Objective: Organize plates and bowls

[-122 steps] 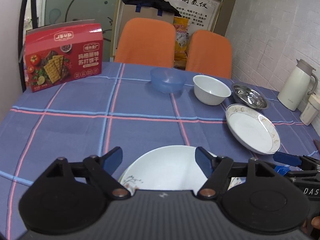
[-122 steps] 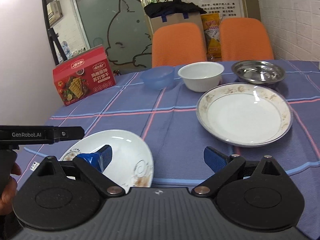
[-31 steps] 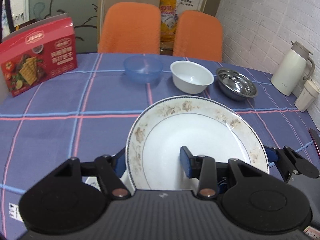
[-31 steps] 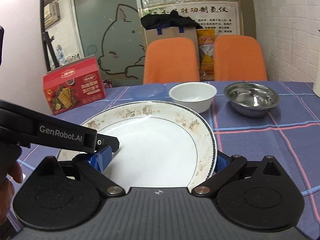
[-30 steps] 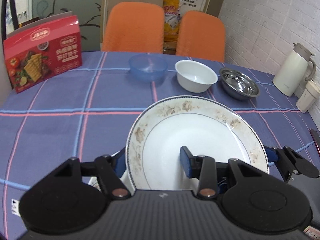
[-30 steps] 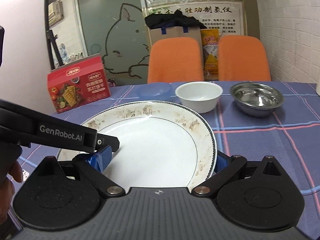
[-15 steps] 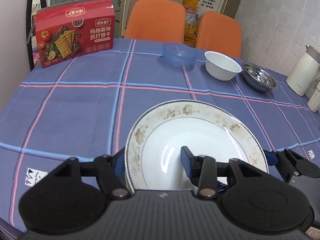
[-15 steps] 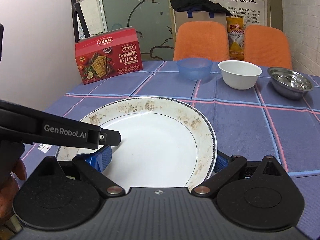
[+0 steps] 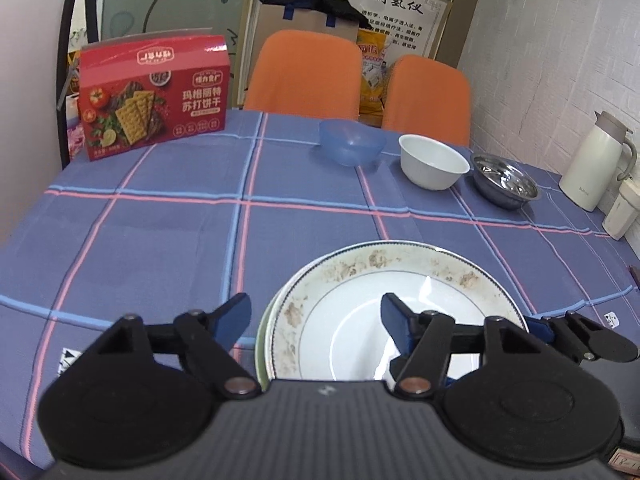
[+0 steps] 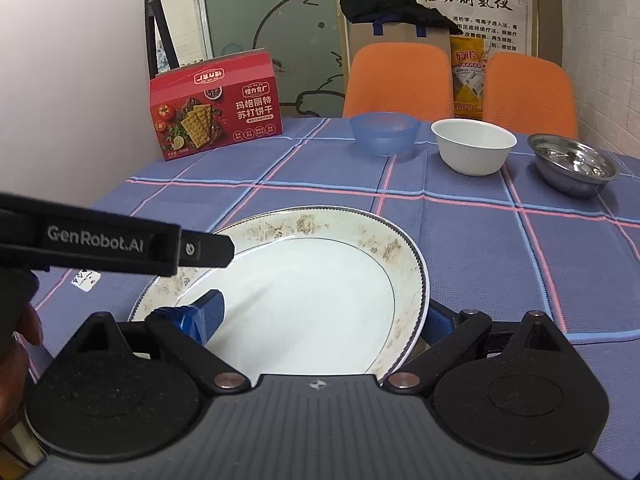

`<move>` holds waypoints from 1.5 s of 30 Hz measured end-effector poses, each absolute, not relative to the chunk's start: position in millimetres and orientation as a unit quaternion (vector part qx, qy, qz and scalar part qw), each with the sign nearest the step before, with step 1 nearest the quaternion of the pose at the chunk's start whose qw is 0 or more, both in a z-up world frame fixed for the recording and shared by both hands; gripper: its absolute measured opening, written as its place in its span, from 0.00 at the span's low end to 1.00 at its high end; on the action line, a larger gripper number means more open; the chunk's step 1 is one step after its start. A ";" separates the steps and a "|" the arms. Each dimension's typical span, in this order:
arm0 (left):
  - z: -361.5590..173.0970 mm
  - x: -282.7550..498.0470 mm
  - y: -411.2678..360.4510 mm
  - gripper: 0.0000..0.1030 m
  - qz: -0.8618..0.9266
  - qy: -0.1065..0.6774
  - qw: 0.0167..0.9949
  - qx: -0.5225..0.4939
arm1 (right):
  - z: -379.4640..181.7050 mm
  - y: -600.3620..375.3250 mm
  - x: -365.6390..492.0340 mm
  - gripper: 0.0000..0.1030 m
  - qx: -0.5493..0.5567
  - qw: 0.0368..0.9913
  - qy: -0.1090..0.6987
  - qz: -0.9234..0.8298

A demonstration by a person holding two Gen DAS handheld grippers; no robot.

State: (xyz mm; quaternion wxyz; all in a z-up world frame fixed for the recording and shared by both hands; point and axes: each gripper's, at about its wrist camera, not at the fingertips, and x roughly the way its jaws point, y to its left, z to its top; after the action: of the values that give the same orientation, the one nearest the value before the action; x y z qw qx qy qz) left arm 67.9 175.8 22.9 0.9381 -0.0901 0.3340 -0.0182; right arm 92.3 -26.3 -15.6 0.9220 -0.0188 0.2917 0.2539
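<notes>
Straddling the floral-rimmed white plate (image 9: 400, 312), the left gripper (image 9: 316, 320) gapes wide; the right gripper (image 10: 320, 316) spans it, grip unclear, risking a slip.

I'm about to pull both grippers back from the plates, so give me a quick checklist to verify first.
1. Flower-rimmed white plate stacked on lower white plate: ok, the second rim shows at its left edge.
2. Left gripper jaws open: ok.
3. Right gripper jaws open: ok.
4. Grippers clear of the top plate: not ok, each straddles its rim.
5. Stack centred: cannot tell.
</notes>
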 end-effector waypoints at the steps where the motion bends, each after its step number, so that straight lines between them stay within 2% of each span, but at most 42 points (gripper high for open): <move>1: 24.8 68.2 175.5 0.63 -0.019 0.332 0.939 -0.091 | -15.2 -27.3 91.8 0.84 -0.019 0.923 0.290 0.253; 6: 31.7 69.7 170.5 0.64 -0.022 0.326 0.941 -0.090 | -16.1 -16.1 87.1 0.85 -0.098 0.913 0.298 0.261; 9: 35.0 67.8 167.6 0.64 -0.025 0.321 0.942 -0.091 | -10.3 -31.8 89.3 0.83 -0.053 0.917 0.295 0.262; 18: 40.5 68.2 155.0 0.66 -0.033 0.315 0.945 -0.081 | 2.5 -36.5 77.8 0.84 -0.065 0.925 0.261 0.267; 25: 37.8 81.5 138.8 0.70 -0.044 0.331 0.940 -0.072 | 4.8 -83.5 93.4 0.84 -0.024 0.939 0.264 0.220; 37: 48.8 125.6 70.6 0.71 -0.078 0.343 0.935 -0.030 | -6.1 -194.5 123.2 0.84 0.066 0.948 0.288 0.121; 45: 57.8 185.3 15.1 0.71 -0.118 0.364 0.924 -0.007 | -8.1 -244.0 168.0 0.84 0.099 0.944 0.293 0.112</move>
State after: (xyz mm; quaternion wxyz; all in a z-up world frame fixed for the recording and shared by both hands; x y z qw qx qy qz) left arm 185.3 15.1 57.8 0.9240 -0.0071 0.3638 -0.1176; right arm 168.0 -244.0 -8.1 0.9443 0.0994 0.2929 0.1123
